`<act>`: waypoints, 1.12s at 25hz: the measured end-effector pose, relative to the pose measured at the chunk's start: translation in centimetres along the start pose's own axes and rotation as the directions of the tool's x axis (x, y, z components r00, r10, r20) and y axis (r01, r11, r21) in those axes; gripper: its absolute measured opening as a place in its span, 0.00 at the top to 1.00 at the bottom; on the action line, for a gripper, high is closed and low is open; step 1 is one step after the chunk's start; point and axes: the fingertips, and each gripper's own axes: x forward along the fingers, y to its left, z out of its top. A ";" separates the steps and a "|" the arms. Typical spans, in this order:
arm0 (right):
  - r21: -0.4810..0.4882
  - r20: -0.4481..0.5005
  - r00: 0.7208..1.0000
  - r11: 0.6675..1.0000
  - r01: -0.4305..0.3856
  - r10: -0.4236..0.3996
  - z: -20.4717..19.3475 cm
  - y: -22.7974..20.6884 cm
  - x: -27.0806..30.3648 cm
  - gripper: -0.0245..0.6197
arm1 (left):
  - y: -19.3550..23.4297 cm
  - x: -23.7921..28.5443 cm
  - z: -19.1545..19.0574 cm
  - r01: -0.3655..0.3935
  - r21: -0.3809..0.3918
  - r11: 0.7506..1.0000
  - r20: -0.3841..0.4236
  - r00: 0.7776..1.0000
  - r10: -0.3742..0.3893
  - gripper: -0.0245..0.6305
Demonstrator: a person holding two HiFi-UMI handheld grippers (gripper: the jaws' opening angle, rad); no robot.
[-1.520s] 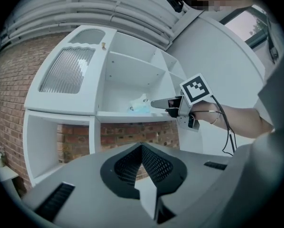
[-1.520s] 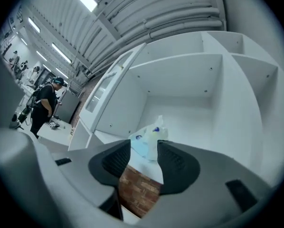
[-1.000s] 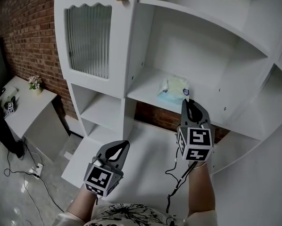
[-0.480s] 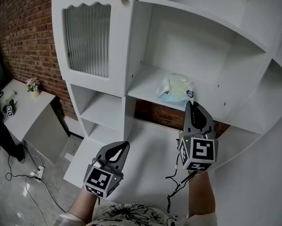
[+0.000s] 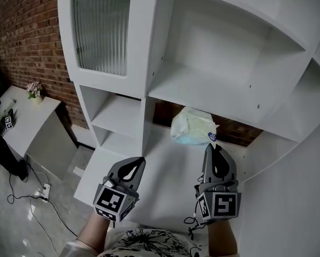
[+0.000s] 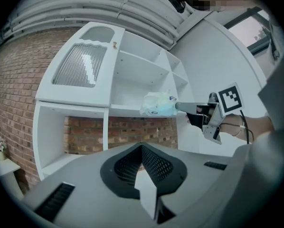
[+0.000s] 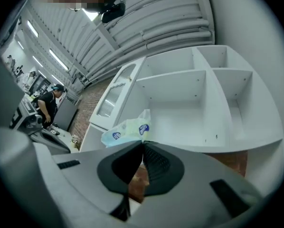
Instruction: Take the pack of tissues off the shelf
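Note:
The pack of tissues [image 5: 191, 127], a soft pale blue and white bag, hangs in the air in front of the white shelf unit [image 5: 213, 90], below the board it lay on. My right gripper [image 5: 214, 145] is shut on the pack's right edge. In the right gripper view the pack of tissues [image 7: 125, 131] sticks out just beyond the closed jaw tips [image 7: 142, 143]. My left gripper [image 5: 136, 164] hangs low at the left, shut and empty. The left gripper view shows the pack of tissues [image 6: 157, 105] held by the right gripper [image 6: 179, 107].
The shelf unit has a ribbed glass door [image 5: 100, 31] at upper left and open compartments [image 5: 117, 114] below it. A brick wall [image 5: 26, 42] stands behind. A white side table [image 5: 26, 119] with a small flower pot [image 5: 33, 90] is at far left; cables [image 5: 37, 194] lie on the floor.
My right gripper has pulled back and down from the shelf, carrying the pack of tissues off the board. The left gripper has stayed in place.

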 end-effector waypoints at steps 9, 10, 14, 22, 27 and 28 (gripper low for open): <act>0.085 -0.139 0.990 0.996 -0.004 0.015 -7.7 3.2 -4.8 0.95 | -2.4 0.0 -0.9 0.060 -0.002 0.998 -0.019 0.998 -0.060 0.94; 0.095 -0.155 0.988 0.996 0.002 0.013 -8.4 3.3 -5.3 0.95 | -2.7 0.0 -1.0 0.066 0.000 0.998 -0.023 0.998 -0.066 0.94; 0.128 -0.199 0.980 0.991 0.027 -0.001 -10.2 3.4 -6.9 0.95 | -3.4 -0.1 -1.5 0.080 -0.002 0.997 -0.039 0.996 -0.080 0.94; 0.135 -0.203 0.979 0.990 0.031 -0.003 -10.6 3.2 -7.5 0.95 | -3.6 0.0 -2.2 0.070 -0.018 0.997 -0.044 0.997 -0.070 0.94; 0.143 -0.193 0.981 0.990 0.018 0.010 -10.4 3.3 -7.4 0.95 | -3.8 0.3 -2.2 0.072 -0.016 0.997 -0.043 0.996 -0.073 0.94; 0.143 -0.193 0.981 0.990 0.014 0.014 -10.6 3.4 -7.4 0.95 | -3.8 0.4 -2.4 0.072 -0.013 0.997 -0.043 0.996 -0.072 0.94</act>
